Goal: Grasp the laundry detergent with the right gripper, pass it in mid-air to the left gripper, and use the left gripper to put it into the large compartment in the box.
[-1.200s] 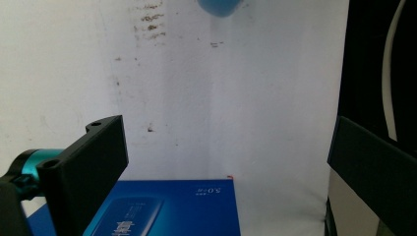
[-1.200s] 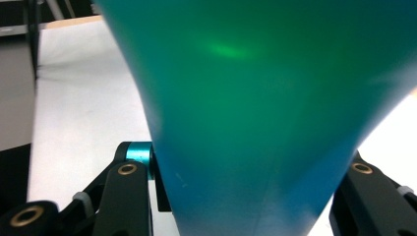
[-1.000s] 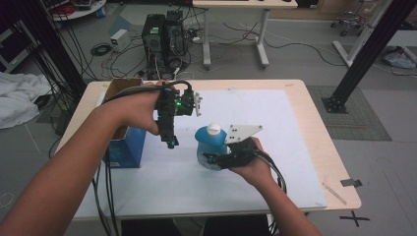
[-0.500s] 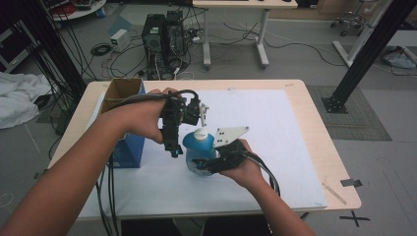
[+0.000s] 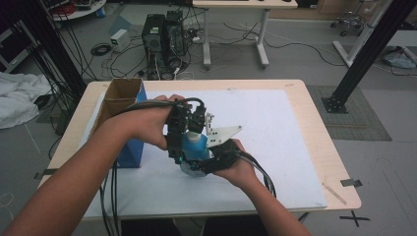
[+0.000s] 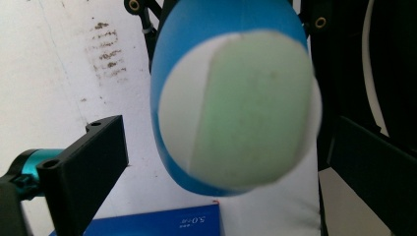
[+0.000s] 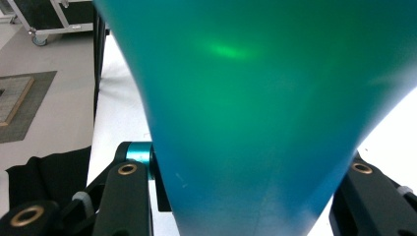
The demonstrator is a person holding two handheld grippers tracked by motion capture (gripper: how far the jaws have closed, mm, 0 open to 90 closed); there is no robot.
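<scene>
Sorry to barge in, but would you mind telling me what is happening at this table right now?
A person holds a tool in each hand over the white-covered table. The right tool is clamped on a blue plastic bottle with a white label, lifted off the table. The left tool is brought up against the bottle, its open jaws either side of the bottle's end without gripping it. An open blue cardboard box stands at the left.
</scene>
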